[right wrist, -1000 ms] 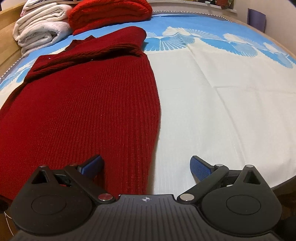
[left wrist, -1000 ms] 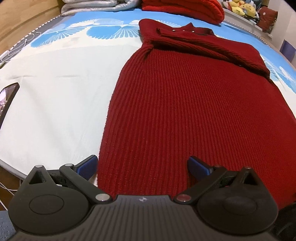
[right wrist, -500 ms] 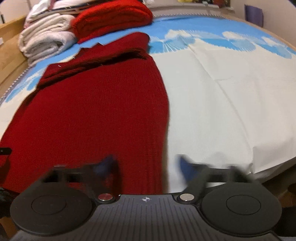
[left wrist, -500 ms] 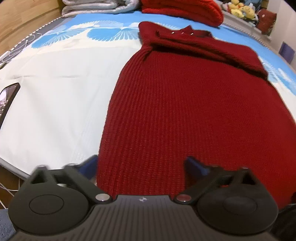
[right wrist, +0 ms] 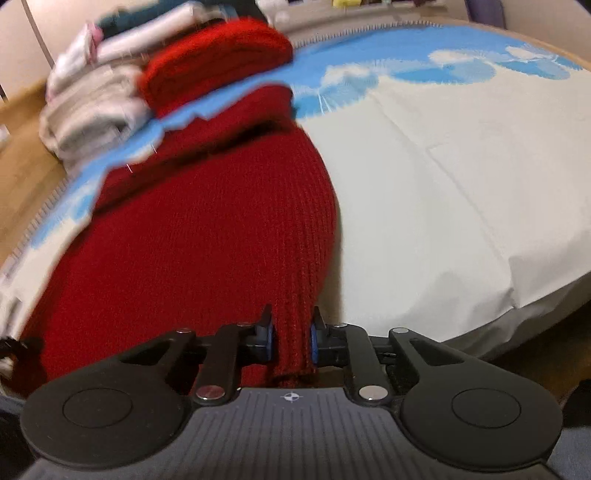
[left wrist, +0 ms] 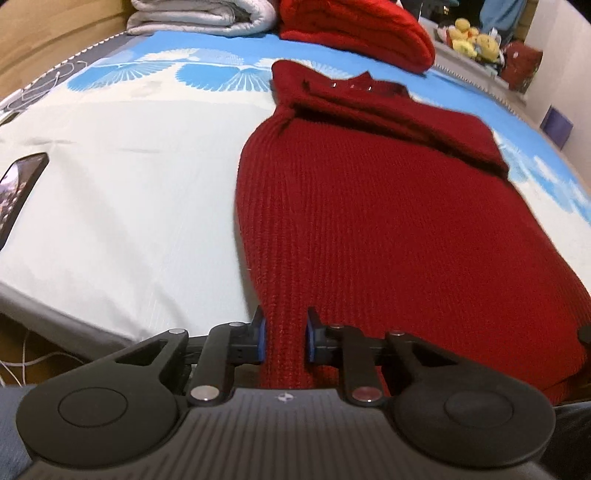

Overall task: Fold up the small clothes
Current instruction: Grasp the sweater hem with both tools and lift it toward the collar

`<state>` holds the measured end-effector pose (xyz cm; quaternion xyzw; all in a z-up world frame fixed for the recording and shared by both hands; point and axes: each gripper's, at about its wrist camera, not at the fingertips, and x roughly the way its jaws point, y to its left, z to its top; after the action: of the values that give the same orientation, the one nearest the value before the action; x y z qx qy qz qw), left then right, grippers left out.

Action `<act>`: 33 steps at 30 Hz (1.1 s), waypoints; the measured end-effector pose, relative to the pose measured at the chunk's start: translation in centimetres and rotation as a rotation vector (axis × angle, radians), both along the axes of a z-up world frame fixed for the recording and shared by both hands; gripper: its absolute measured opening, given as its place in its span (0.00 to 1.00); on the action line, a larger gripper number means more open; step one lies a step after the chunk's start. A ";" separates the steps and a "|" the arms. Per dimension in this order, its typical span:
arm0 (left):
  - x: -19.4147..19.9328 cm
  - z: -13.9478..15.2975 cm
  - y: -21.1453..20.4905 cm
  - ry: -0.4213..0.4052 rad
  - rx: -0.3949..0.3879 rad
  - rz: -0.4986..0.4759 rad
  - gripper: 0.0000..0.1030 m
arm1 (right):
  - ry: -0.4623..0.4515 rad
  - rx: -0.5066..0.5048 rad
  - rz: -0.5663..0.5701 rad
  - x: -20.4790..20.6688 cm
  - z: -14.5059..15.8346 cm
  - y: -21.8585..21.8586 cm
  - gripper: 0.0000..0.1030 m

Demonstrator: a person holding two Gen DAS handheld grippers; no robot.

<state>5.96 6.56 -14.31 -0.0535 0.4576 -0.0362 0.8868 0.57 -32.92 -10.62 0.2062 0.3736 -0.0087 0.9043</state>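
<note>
Left wrist view, item one: left gripper [left wrist: 284,341], jaws closing, blue pads pinching the near hem of the dark red knit sweater [left wrist: 369,221] close to its left edge.

Item two: dark red knit sweater, ribbed, lying flat and lengthwise on the bed [left wrist: 129,184], hem toward the camera, collar at the far end, one sleeve folded across the upper body. The hem corner between the pads is gathered into a narrow ridge.

Item three: bed, covered by a pale sheet with a blue fan-pattern band along its far side.

Item four: folded red knitwear [left wrist: 354,29], stacked at the far edge of the bed, beyond the collar.

Item five: folded pale blanket [left wrist: 203,16], just beside the red stack.

Item six: phone [left wrist: 20,188], dark, lying on the sheet at the left margin, well apart from the sweater.

Item seven: yellow plush toys [left wrist: 472,37], on a ledge past the bed.

Right wrist view, item eight: right gripper [right wrist: 290,338], jaws closing, pads pinching the sweater's [right wrist: 207,240] opposite hem corner, which bunches between them. Picture blurred; red stack [right wrist: 214,62] and pale folded bedding [right wrist: 92,103] visible beyond.
</note>
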 end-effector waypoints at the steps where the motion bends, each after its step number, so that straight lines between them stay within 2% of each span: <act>1: -0.4 0.5 0.1 -0.002 -0.013 -0.007 0.20 | -0.024 0.032 -0.004 -1.0 0.7 -0.2 0.17; 7: -4.7 3.4 1.4 0.030 -0.089 -0.061 0.20 | -0.051 0.154 0.018 -6.9 4.1 -0.4 0.17; 10: -6.2 4.0 2.2 0.042 -0.101 -0.083 0.20 | -0.056 0.195 0.014 -8.9 4.9 -0.8 0.17; 15: -5.3 5.1 3.2 0.063 -0.175 -0.079 0.20 | -0.012 0.260 -0.024 -8.5 5.3 -1.6 0.17; 19: -2.7 7.2 3.2 0.049 -0.234 -0.112 0.20 | -0.041 0.285 -0.002 -6.1 7.8 -1.7 0.17; 24: 4.6 10.1 3.1 0.017 -0.288 -0.095 0.20 | -0.095 0.313 0.015 1.2 11.8 -3.1 0.16; 27: 10.7 11.4 3.0 -0.016 -0.298 -0.052 0.20 | -0.100 0.316 -0.001 8.4 13.3 -4.1 0.16; 29: 16.6 10.9 3.2 -0.001 -0.325 0.027 0.23 | -0.082 0.328 -0.059 14.5 13.1 -4.9 0.16; 31: 22.4 9.5 3.6 0.017 -0.334 0.109 0.31 | -0.048 0.356 -0.136 21.0 11.6 -5.8 0.20; 32: 25.2 8.4 3.9 0.027 -0.320 0.173 0.50 | -0.034 0.374 -0.182 23.2 10.5 -6.2 0.29; 33: 27.3 7.5 4.4 0.041 -0.295 0.241 0.62 | -0.016 0.391 -0.252 25.2 9.3 -6.7 0.37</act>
<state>33.25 10.94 -6.79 -0.2381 0.4557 0.0047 0.8577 25.80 -39.59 -1.36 0.4227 0.3323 -0.0471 0.8418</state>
